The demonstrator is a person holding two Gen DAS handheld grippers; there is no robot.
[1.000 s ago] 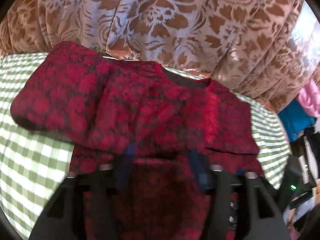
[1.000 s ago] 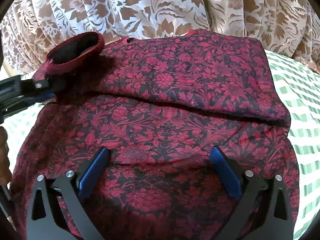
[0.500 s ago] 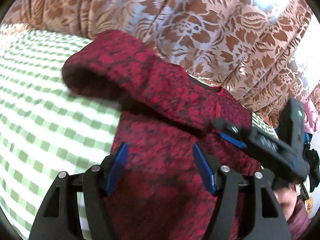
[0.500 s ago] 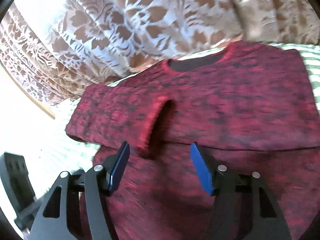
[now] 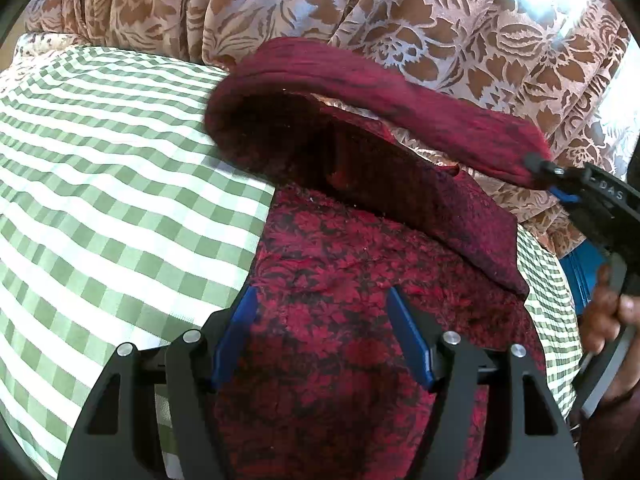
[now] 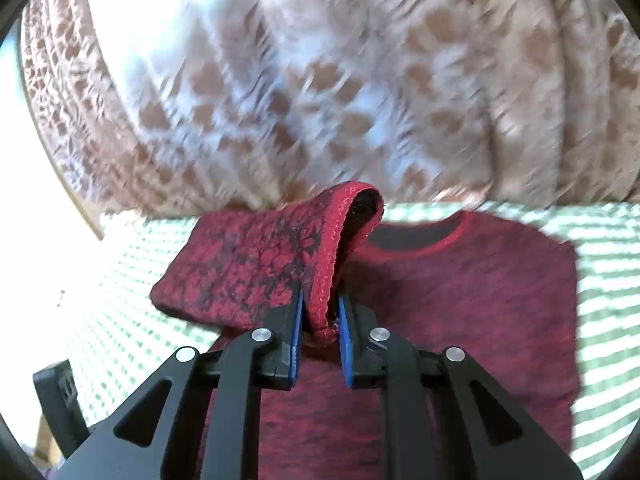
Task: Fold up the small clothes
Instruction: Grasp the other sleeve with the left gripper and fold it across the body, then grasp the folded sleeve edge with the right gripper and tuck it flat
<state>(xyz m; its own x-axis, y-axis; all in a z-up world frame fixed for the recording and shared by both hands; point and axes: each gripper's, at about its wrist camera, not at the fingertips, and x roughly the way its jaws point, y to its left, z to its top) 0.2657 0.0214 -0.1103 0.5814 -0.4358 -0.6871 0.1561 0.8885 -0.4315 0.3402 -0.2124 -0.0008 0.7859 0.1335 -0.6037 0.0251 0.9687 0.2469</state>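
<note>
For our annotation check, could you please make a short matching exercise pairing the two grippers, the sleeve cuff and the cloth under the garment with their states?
Things:
1. left gripper
2. right gripper
3. sleeve cuff
4. checked cloth

States:
A. lifted clear of the red garment
B. jaws apart above the fabric
C. spread flat under the garment
D. pinching the cuff's hem

Pairs: 1-B, 2-D, 3-A, 4-C
</note>
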